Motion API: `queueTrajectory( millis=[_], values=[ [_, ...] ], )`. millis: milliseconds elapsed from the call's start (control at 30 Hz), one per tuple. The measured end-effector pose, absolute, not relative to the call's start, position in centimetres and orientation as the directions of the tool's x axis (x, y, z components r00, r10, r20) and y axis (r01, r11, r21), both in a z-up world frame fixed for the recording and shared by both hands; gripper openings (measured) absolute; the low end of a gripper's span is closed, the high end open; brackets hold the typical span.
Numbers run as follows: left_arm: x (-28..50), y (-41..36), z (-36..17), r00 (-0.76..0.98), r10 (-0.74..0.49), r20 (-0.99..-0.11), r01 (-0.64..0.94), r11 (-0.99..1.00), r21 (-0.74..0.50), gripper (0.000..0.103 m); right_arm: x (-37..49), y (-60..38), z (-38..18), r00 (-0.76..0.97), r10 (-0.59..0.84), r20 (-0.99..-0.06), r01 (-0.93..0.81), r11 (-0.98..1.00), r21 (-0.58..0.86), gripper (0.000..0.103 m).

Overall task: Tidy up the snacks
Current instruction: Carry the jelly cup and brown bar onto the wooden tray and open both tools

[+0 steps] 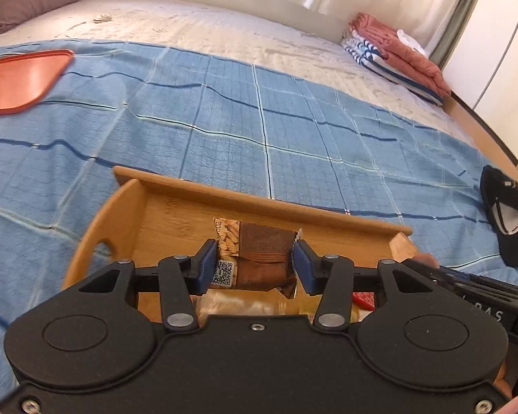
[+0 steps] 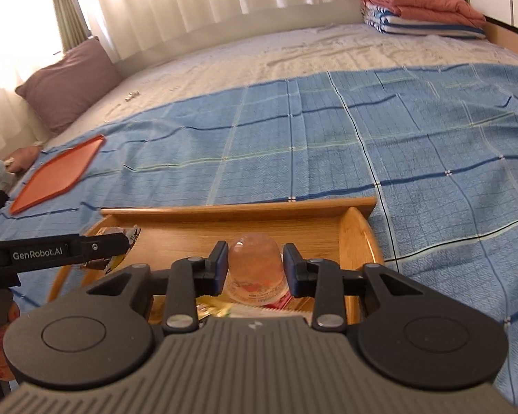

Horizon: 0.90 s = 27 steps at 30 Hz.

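My left gripper (image 1: 255,267) is shut on a brown snack bar packet (image 1: 259,252) with a nut picture and a QR code, held over the wooden tray (image 1: 224,196). My right gripper (image 2: 255,269) is shut on a clear dome-shaped jelly cup (image 2: 253,258), also above the wooden tray (image 2: 238,210). In the right wrist view the left gripper's arm (image 2: 69,252) reaches in from the left over the tray's left end. More wrapped snacks (image 1: 234,307) lie in the tray under the grippers, mostly hidden.
The tray rests on a blue checked blanket (image 1: 293,120) spread over a bed. A flat orange tray (image 2: 58,176) lies at the left. Folded blankets (image 2: 424,13) are stacked at the far right, a purple pillow (image 2: 69,82) sits far left, and a black cap (image 1: 507,220) lies right.
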<state>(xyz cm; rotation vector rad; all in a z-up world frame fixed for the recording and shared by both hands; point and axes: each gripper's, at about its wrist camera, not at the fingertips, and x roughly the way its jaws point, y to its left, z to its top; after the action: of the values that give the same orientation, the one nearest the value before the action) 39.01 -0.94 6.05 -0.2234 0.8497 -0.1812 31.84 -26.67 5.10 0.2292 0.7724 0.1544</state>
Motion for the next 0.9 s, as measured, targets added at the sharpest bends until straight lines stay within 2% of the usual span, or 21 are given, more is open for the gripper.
queueTrajectory(
  millis=[300, 600, 633, 667, 733, 900],
  values=[
    [42.0, -2.3, 2.5, 0.617, -0.228, -0.753, 0.078, 0.970, -0.230, 0.046, 34.8, -25.8, 1.3, 0.671, 0.202, -0.713, -0.048, 0.972, 0.230, 0.039],
    [42.3, -2.9, 1.5, 0.618, -0.195, -0.762, 0.091, 0.980, -0.177, 0.048, 34.9, -25.3, 0.7, 0.678, 0.202, -0.707, -0.070, 0.975, 0.211, 0.040],
    [42.3, -3.0, 1.5, 0.622, -0.187, -0.760, 0.093, 0.982, -0.165, 0.049, 34.8, -25.2, 0.7, 0.680, 0.200, -0.706, -0.070, 0.975, 0.209, 0.044],
    [42.2, -3.3, 1.5, 0.625, -0.179, -0.760, 0.090, 0.983, -0.157, 0.052, 34.7, -25.3, 0.7, 0.684, 0.199, -0.702, -0.067, 0.975, 0.211, 0.057],
    [41.9, -3.6, 1.6, 0.628, -0.156, -0.763, 0.069, 0.987, -0.144, 0.057, 34.4, -25.5, 1.0, 0.688, 0.216, -0.693, -0.065, 0.969, 0.238, 0.065],
    [40.2, -4.0, 3.1, 0.655, -0.135, -0.743, 0.082, 0.991, -0.107, 0.064, 32.8, -25.9, 3.1, 0.713, 0.230, -0.662, -0.066, 0.962, 0.263, 0.068]
  ],
)
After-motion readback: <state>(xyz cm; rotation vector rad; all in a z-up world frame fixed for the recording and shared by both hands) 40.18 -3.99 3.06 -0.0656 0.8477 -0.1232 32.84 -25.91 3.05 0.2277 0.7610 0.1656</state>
